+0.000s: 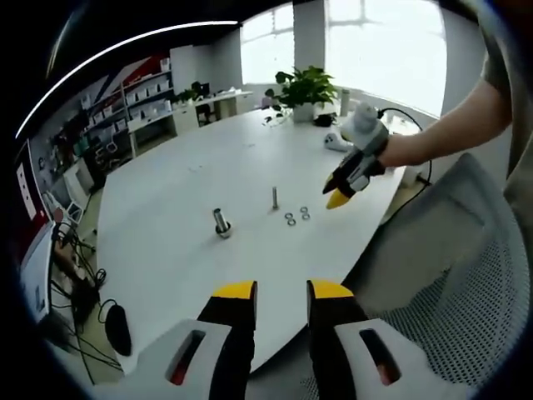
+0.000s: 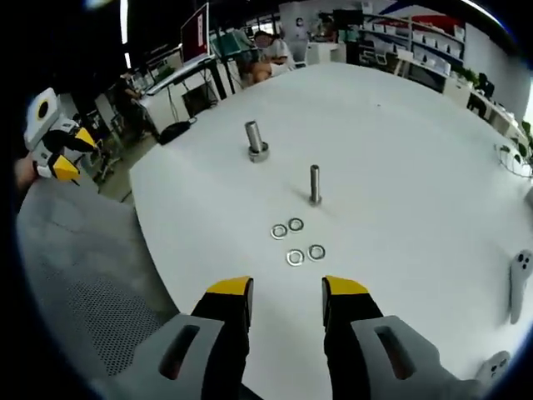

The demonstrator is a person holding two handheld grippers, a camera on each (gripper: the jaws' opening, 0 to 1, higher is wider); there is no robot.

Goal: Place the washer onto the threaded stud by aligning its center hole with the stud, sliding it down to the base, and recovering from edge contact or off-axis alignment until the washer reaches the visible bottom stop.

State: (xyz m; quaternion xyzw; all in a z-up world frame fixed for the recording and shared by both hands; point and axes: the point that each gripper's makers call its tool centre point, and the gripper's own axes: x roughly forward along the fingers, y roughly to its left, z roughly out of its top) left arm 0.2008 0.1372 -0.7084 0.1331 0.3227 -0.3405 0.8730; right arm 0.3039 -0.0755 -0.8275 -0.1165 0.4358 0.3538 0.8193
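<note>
Plainly, nothing is in hand: the right gripper (image 2: pixel 286 300) hangs above the near edge of the white table (image 2: pixel 416 150) with its yellow-tipped jaws parted and empty, and the left gripper (image 1: pixel 281 302), out past the table's edge, likewise stands spread with nothing between its jaws. Four washers (image 2: pixel 297 242) lie flat in a loose cluster just in front of the right gripper, near the threaded stud (image 2: pixel 315 184), which stands upright and bare; a second, thicker stud with a collar at its base (image 2: pixel 256 139) stands further off. The washers look like thin, bright metal rings: I judge them light, rigid and slippery, lying so flush on the smooth tabletop that getting a jaw under one will be awkward. Pinching across the outer rim, or tipping one up by its edge first, seems the best hold, leaving the centre hole free for the stud. The stud is a slim grey rod; its threads are too small to make out.
</note>
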